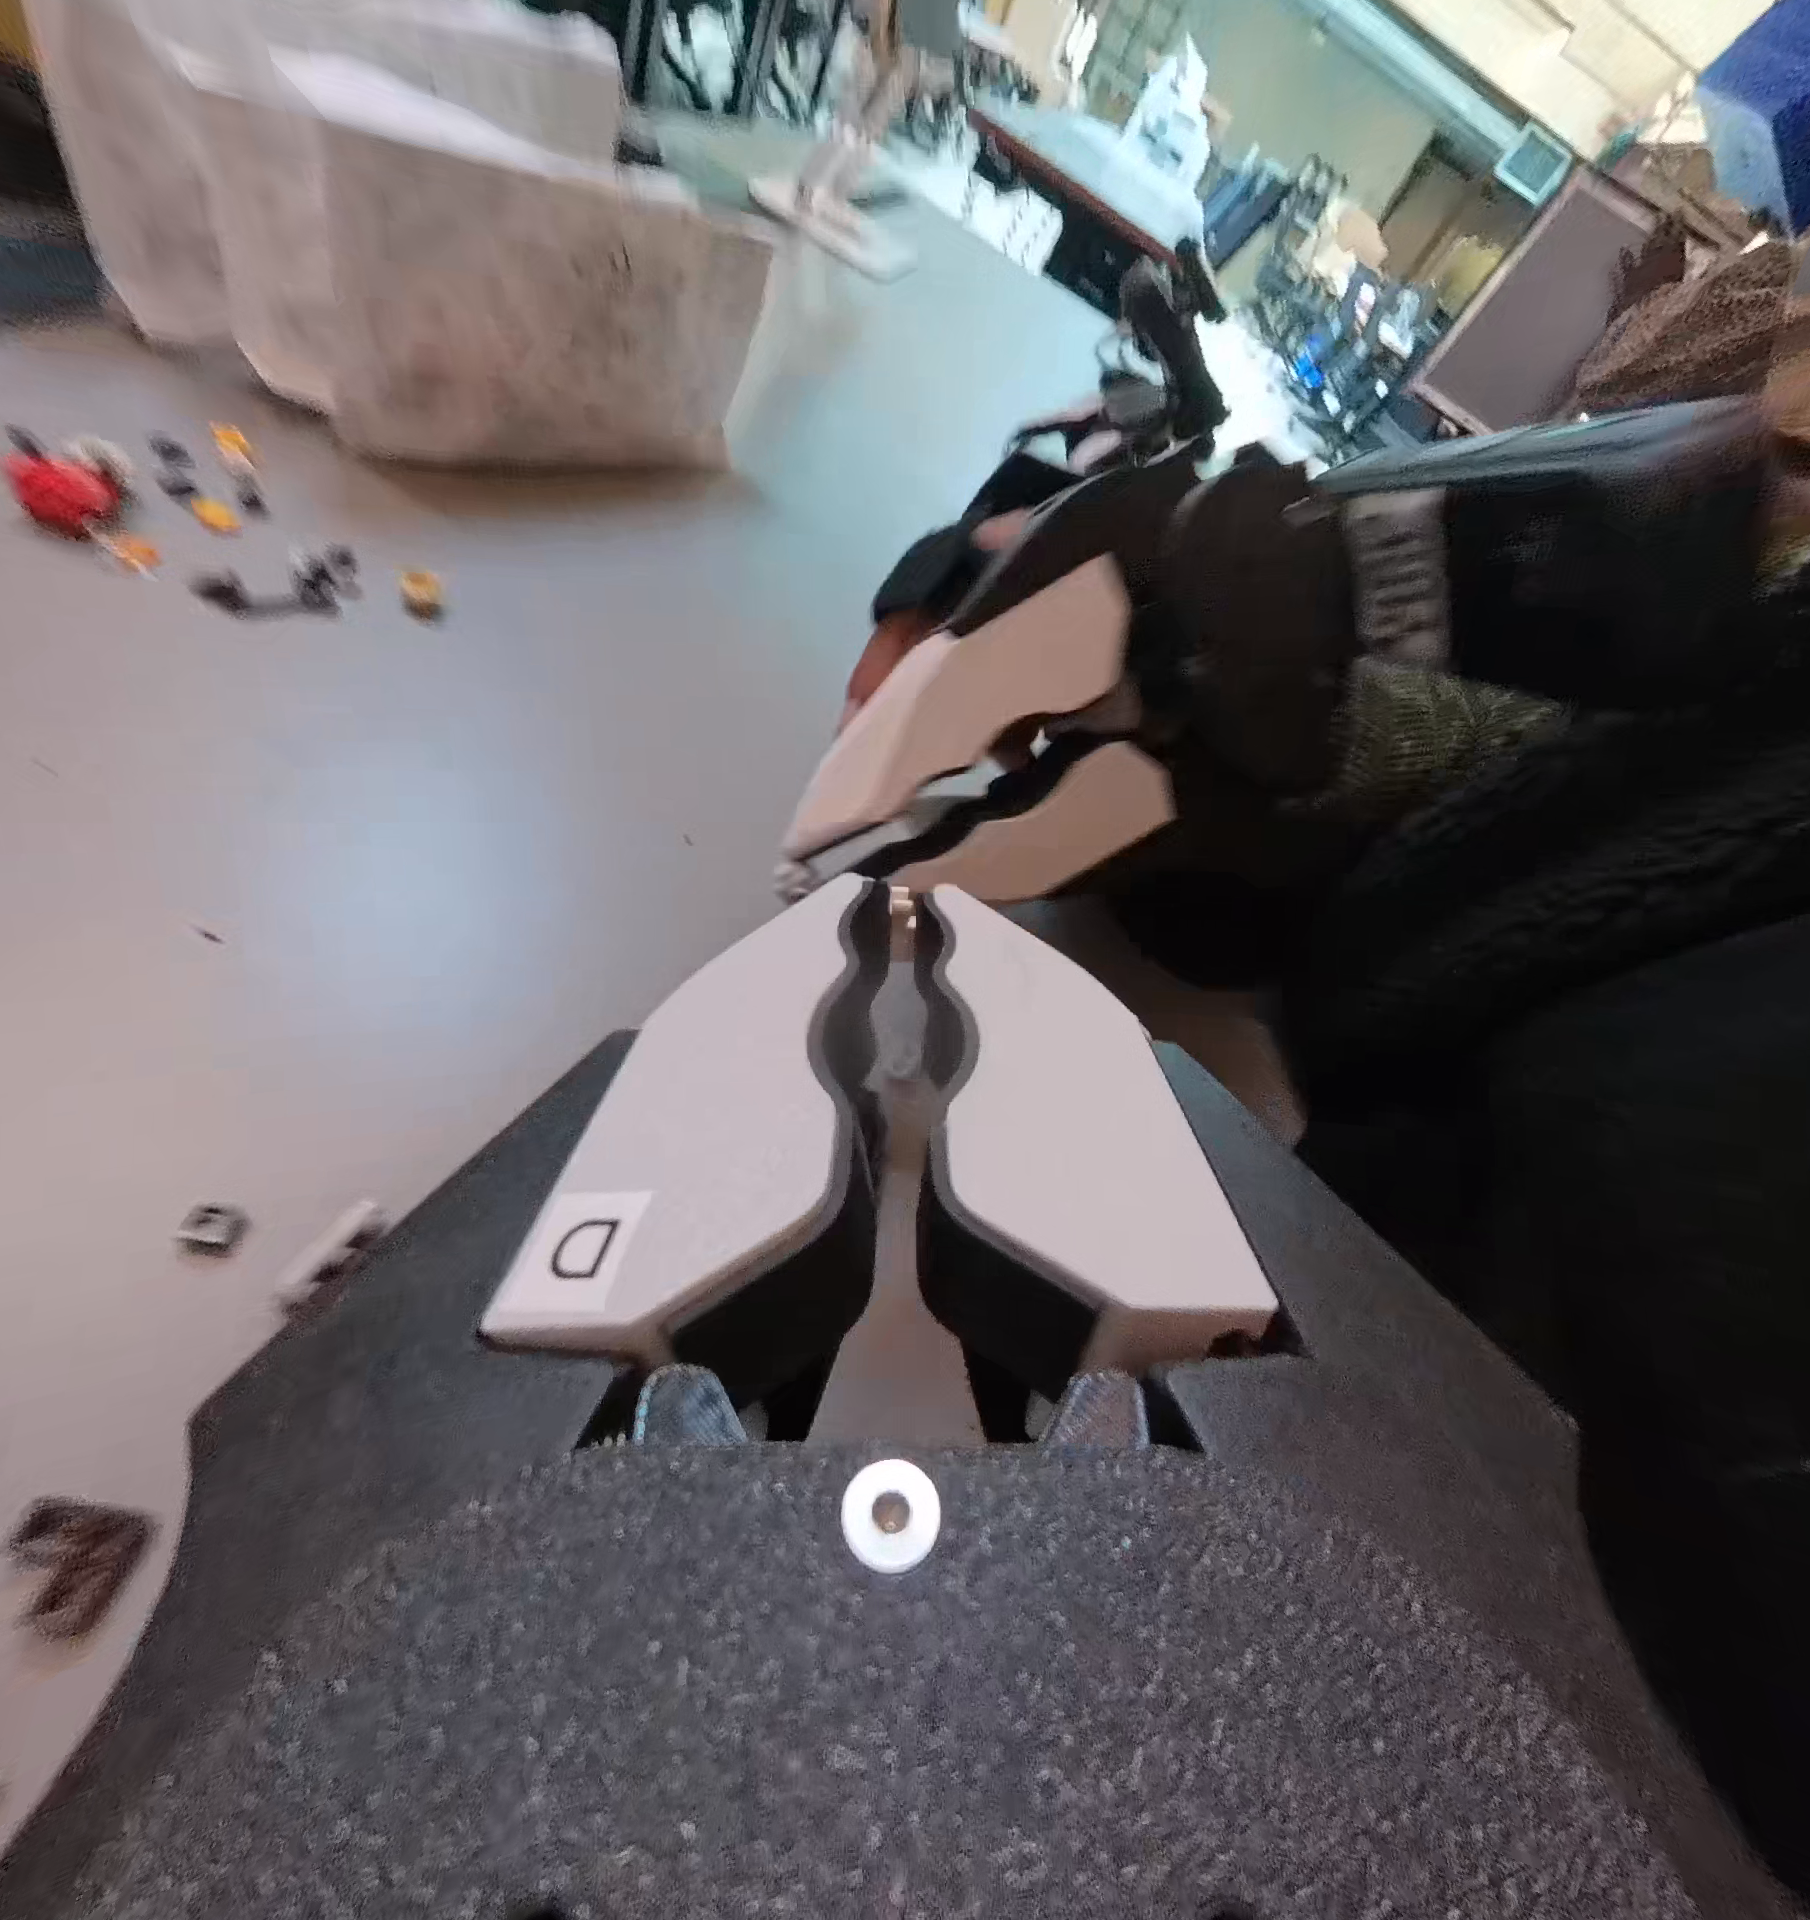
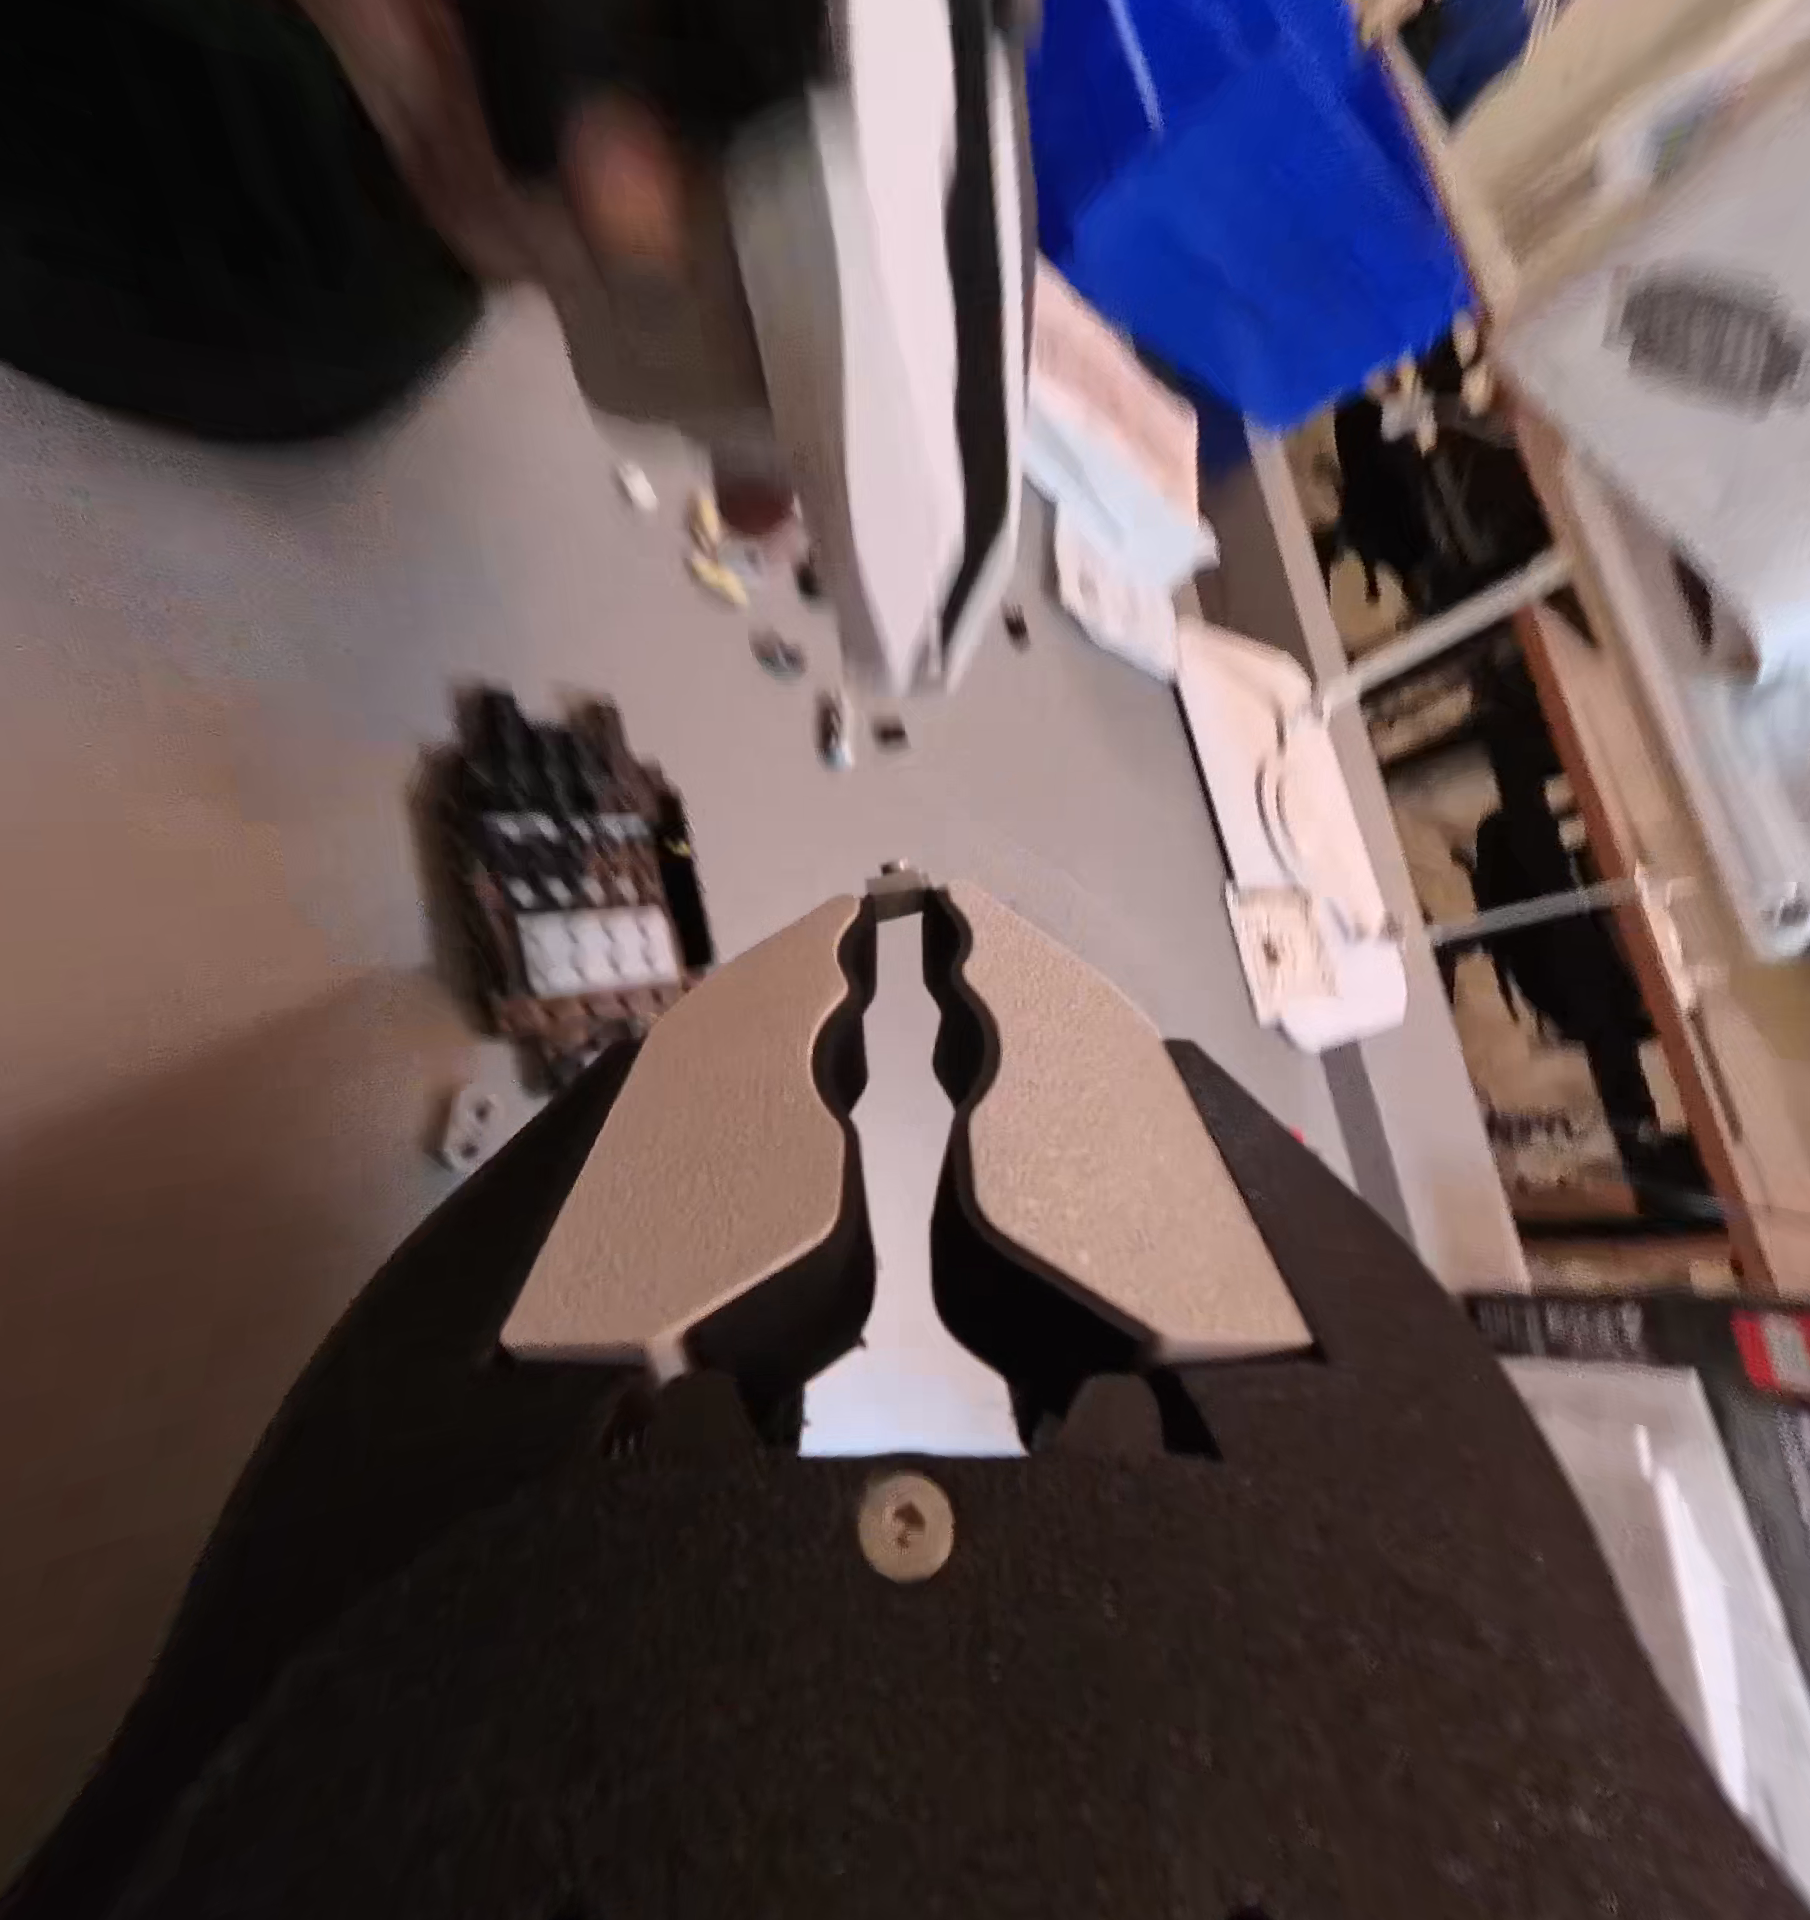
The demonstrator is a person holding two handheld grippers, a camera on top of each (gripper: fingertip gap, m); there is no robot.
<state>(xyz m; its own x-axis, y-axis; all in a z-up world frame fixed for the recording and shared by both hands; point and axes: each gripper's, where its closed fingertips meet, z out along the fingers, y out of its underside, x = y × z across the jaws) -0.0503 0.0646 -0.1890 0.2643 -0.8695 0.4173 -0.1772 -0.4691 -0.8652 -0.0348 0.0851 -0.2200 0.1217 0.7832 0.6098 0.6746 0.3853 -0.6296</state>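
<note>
Both views motion-blurred; fine detail limited.

Left gripper (image 1: 896, 896): jaws narrow, tips closed on a small tan brick piece (image 1: 901, 914) that shows in the slot just behind the tips. Only a sliver is visible, so the depth of the bite cannot be judged.

Right gripper (image 2: 896, 899): jaws narrow, clamped on a small grey studded brick (image 2: 896, 891) held at the very tips, stud side facing away from the camera. In the left wrist view the right gripper comes in from the right, its tips just beside the left gripper's tips, nearly touching.

Surroundings: grey table (image 1: 413, 883). Far left in the left view, a scatter of loose bricks, red, orange and black (image 1: 153, 509); crumpled white bags (image 1: 444, 260) behind them. In the right view, a partly built brown-and-black brick model (image 2: 558, 883) lies on the table left of the tips, a few small loose parts (image 2: 776, 623) farther off, a white booklet (image 2: 1306, 862) to the right, a blue bin (image 2: 1244, 208) far right.

Risks, as judged from here:
- Both pieces are tiny and pinched at the extreme tips; a slight twist or sideways push could pivot one out of the pads and drop it onto the table.
- The two sets of tips sit very close; fingers could collide rather than the pieces meeting.
- The blur suggests fast hand motion, which makes fine alignment poor.
</note>
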